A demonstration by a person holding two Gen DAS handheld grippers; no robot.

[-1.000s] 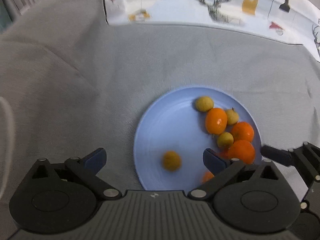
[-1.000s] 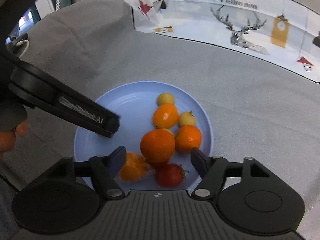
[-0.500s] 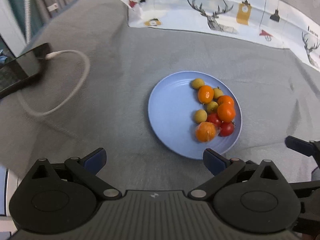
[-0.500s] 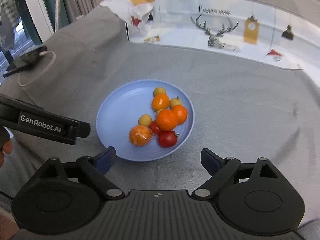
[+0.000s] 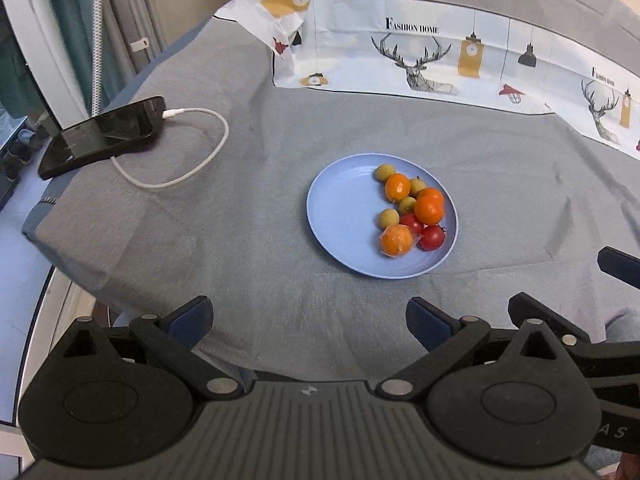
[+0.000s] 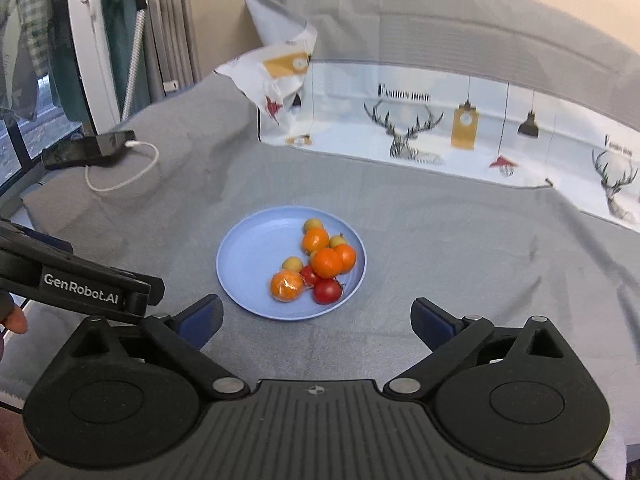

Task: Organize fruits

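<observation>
A light blue plate (image 5: pixel 340 208) (image 6: pixel 248 264) sits on the grey cloth, with the fruit bunched on its right half. There are oranges (image 5: pixel 429 210) (image 6: pixel 327 263), one wrapped in clear film (image 5: pixel 396 239) (image 6: pixel 287 285), two red tomatoes (image 5: pixel 432 237) (image 6: pixel 328 291) and several small yellow-green fruits (image 5: pixel 388 218) (image 6: pixel 292 264). My left gripper (image 5: pixel 310 320) is open and empty, well back from the plate. The jaws of my right gripper (image 6: pixel 316 318) are opening wide with nothing between them. Each gripper's fingers (image 6: pixel 132 296) (image 5: pixel 618 264) show at the edge of the other's view.
A black phone (image 5: pixel 102 136) (image 6: pixel 90 148) lies at the cloth's left corner on a looped white cable (image 5: pixel 188 168). A white printed sheet with deer (image 5: pixel 424 60) (image 6: pixel 420 128) runs along the back. The cloth's edge drops off at the left and near side.
Both grippers have pulled back and up from the plate, which now looks smaller and farther. The right gripper's jaws have spread wider. A small yellow fruit rolled across the plate to the pile.
</observation>
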